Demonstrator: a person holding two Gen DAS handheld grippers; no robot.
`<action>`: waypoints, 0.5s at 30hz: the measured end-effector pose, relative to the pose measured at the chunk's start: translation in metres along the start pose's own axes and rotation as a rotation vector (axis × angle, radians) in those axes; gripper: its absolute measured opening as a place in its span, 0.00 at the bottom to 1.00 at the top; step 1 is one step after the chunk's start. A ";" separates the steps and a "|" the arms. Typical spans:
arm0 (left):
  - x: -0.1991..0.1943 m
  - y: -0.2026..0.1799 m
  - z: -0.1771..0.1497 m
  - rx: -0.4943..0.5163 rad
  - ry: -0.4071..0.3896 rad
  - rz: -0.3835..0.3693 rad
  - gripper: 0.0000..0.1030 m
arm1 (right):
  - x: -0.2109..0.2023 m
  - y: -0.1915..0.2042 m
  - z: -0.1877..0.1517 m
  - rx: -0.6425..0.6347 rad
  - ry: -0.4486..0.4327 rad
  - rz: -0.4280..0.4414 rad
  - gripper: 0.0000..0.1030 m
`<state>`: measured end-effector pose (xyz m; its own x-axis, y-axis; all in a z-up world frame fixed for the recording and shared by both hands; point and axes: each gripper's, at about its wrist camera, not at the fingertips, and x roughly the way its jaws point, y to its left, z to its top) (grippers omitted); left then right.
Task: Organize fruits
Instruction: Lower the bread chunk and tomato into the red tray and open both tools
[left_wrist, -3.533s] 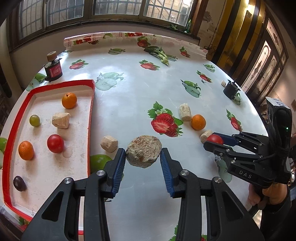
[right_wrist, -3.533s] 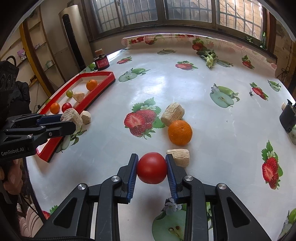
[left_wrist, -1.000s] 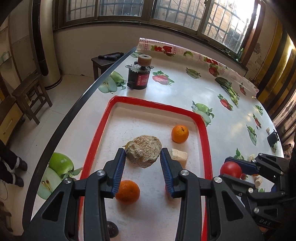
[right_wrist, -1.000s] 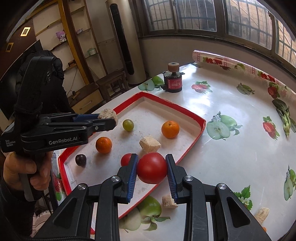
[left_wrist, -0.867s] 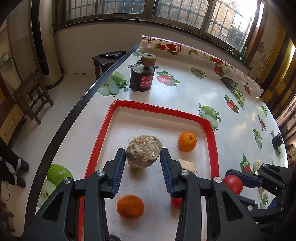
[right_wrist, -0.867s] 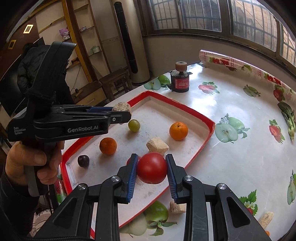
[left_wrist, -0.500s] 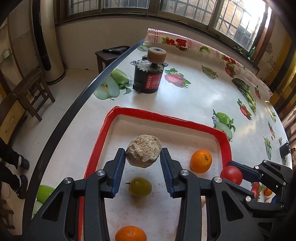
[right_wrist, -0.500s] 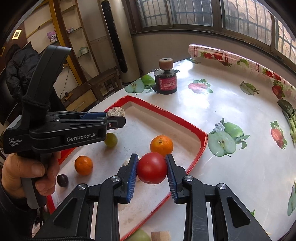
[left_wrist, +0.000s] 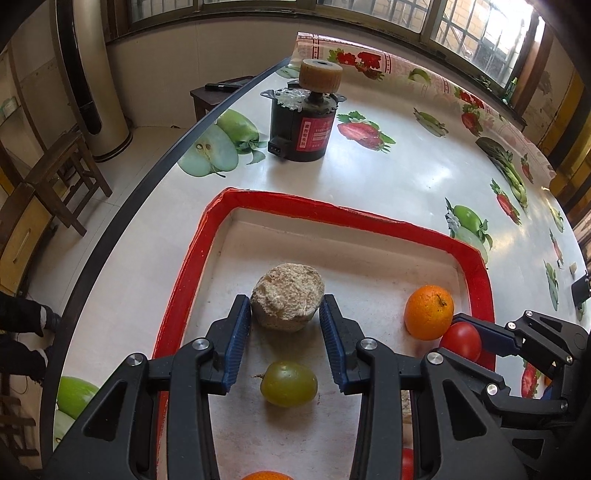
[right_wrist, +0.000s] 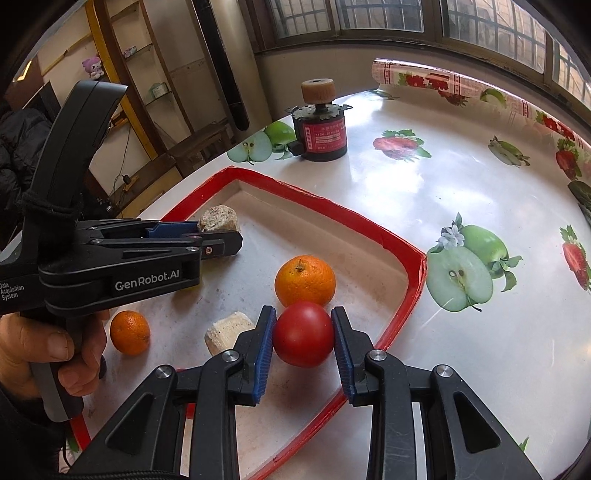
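Note:
My left gripper is shut on a rough tan lump and holds it over the far left part of the red-rimmed tray. It also shows in the right wrist view. My right gripper is shut on a red tomato over the tray's right side, just in front of an orange. In the tray lie a green grape-like fruit, the orange, a second orange and a pale chunk.
A black motor with a red label and a tan wheel stands on the fruit-print tablecloth beyond the tray. The table's dark edge runs close on the left, with wooden chairs on the floor beyond.
Both grippers have moved toward the tray's far end, each keeping its object. The tomato now sits lower, close to the orange. The green fruit now lies beneath my left fingers.

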<state>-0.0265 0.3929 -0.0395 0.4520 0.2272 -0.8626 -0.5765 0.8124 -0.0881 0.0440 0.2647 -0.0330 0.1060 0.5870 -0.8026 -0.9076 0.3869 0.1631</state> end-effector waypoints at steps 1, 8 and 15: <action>0.000 -0.001 0.000 0.003 0.001 0.006 0.36 | 0.000 0.000 0.000 -0.002 0.001 0.001 0.31; -0.010 -0.002 -0.002 0.006 -0.011 0.040 0.47 | -0.007 0.002 0.001 -0.010 -0.006 0.007 0.47; -0.040 -0.005 -0.013 -0.006 -0.057 0.034 0.47 | -0.037 0.008 -0.007 -0.030 -0.053 -0.006 0.54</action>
<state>-0.0506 0.3729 -0.0113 0.4697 0.2850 -0.8356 -0.5962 0.8004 -0.0621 0.0306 0.2412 -0.0060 0.1323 0.6221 -0.7717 -0.9186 0.3694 0.1403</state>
